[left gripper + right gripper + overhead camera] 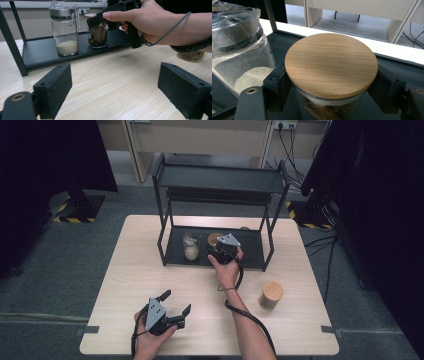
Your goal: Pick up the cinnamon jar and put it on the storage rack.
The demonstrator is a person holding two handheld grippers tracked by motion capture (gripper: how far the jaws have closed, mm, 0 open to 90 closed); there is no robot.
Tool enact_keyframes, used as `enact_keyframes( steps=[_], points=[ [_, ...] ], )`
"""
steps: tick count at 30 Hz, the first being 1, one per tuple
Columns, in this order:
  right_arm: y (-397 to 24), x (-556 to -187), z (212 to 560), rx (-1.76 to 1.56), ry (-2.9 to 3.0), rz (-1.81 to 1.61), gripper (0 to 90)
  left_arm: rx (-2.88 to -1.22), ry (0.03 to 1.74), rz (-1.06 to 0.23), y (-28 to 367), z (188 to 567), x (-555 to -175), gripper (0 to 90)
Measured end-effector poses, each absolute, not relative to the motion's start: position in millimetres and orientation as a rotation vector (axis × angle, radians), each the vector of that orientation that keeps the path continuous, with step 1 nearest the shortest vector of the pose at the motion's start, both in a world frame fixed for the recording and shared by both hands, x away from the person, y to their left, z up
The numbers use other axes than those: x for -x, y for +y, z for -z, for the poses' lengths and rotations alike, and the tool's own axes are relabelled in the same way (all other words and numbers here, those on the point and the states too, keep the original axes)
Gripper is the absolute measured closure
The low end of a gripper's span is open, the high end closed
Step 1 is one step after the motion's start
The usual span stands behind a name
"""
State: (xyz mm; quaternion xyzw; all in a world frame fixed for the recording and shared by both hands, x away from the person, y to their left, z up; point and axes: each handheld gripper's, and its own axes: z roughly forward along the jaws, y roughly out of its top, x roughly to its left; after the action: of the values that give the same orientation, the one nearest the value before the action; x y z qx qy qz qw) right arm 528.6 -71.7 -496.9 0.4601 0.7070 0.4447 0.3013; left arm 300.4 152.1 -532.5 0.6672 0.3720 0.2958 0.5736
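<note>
While the left tool (176,306) gapes wide, the right tool (329,100) clamps a wood-lidded jar (331,63) of brown bits.

The left hand (150,335) rests low near the table's front edge, holding the left gripper (176,306) with its jaws spread wide apart. The right arm stretches forward, its hand (226,269) wrapped around the right gripper (220,251), whose jaws are clamped.
</note>
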Motion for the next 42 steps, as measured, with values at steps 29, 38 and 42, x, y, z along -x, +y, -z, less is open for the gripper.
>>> enact_keyframes(
  steps=[29,38,42],
  points=[
    [-75.1,-528.1,496.0,-1.272,1.898,-1.201,11.2,-1.570,0.869,-0.698,151.7,532.4,-300.3,11.9],
    [-77.1,-525.6,492.7,-1.281,1.913,-1.200,6.6,-1.570,0.870,-0.698,151.6,532.4,-300.4,11.9],
    [-77.9,-522.2,490.4,-1.275,1.915,-1.206,6.0,-1.570,0.869,-0.702,151.2,532.4,-300.1,11.9]
  ],
)
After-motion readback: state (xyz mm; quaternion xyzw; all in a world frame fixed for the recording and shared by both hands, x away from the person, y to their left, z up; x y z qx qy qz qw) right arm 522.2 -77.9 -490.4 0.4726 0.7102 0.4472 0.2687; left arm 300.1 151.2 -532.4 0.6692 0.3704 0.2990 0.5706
